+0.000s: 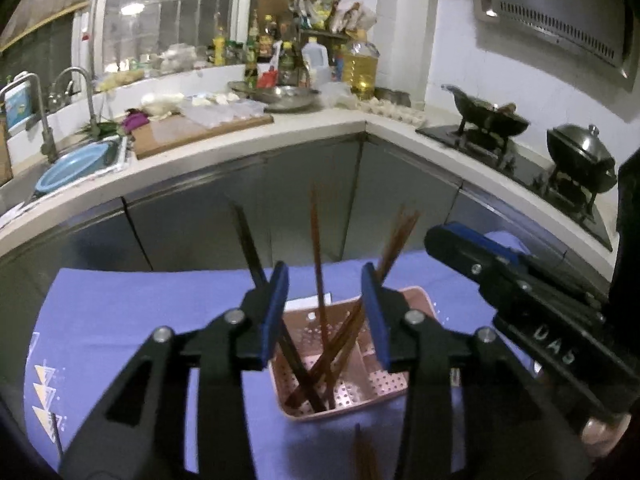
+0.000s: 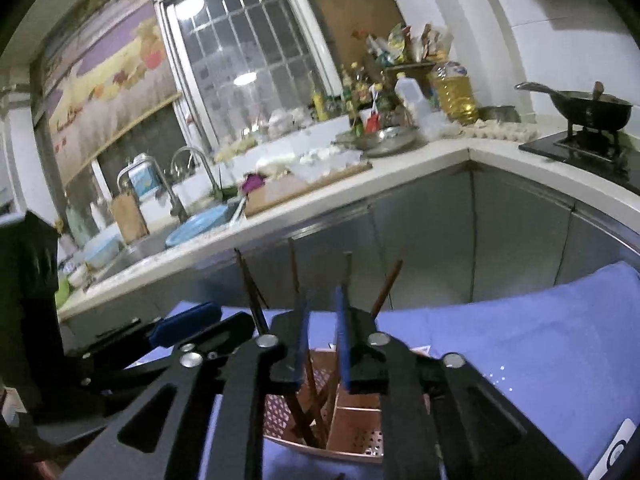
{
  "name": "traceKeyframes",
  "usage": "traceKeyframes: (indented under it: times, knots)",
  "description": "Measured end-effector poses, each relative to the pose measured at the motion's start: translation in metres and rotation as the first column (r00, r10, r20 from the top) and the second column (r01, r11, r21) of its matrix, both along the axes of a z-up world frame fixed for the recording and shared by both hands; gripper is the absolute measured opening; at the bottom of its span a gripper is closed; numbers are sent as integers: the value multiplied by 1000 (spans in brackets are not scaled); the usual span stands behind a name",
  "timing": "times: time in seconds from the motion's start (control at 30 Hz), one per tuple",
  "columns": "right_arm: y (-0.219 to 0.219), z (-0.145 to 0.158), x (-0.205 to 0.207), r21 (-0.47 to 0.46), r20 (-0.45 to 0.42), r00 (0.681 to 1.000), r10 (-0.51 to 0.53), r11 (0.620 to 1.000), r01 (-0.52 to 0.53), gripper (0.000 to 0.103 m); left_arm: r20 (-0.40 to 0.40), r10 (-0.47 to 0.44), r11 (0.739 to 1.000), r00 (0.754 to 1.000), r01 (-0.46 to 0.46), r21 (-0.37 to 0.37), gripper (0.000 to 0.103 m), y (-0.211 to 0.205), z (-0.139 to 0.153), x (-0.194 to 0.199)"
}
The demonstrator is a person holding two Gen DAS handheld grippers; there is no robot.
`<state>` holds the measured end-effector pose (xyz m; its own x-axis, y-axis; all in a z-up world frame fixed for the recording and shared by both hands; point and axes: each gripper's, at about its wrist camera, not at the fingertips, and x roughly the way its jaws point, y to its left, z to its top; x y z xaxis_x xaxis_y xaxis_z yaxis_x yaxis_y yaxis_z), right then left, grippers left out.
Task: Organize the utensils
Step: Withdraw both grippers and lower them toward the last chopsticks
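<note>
A pink perforated utensil holder (image 1: 376, 390) stands on a blue cloth (image 1: 140, 312), with several brown chopsticks (image 1: 318, 260) leaning in its left compartment. My left gripper (image 1: 325, 312) is open just above the holder, its blue pads either side of the chopsticks without touching them. The right gripper (image 1: 472, 248) reaches in from the right in this view. In the right wrist view my right gripper (image 2: 323, 340) hovers over the holder (image 2: 352, 436), jaws narrowly apart and empty, with chopsticks (image 2: 296, 272) behind it. The left gripper (image 2: 188, 320) shows at left.
One loose chopstick (image 1: 366, 456) lies on the cloth in front of the holder. Behind runs a steel-fronted counter (image 1: 248, 144) with a sink (image 1: 80, 164), a cutting board (image 1: 200, 130), bottles, a wok (image 1: 492, 118) and a lidded pot (image 1: 580, 156).
</note>
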<state>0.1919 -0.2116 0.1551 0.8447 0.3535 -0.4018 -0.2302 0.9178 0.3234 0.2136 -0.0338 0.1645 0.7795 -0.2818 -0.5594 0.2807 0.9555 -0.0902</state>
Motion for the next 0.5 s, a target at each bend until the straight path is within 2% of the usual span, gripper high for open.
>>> traceKeyframes:
  times: [0.1,0.23,0.3,0.4,0.5]
  knots:
    - [-5,11,-18,17,56,998,-7,1000,6,39,54,6,1000,999,-5,-10,36,7,15,-17]
    - [-10,15,-53,47,93,996,3,999,-7,39,109,1,999,994,3,-33,36,20,24,-53]
    - [-12,5,-76,63,90,996,17,998,-22,39,123,-11,999,992,16,-34,36,28,19,-74]
    - [-11,-34,-108,59,7,1000,29,998,-29,39,99,-29,999,995,31,-18,36,36,-4,-103]
    - [-5,-86,-127,23,-140,990,29,999,-26,39,12,-53,999,999,53,-6,36,42,-45,-126]
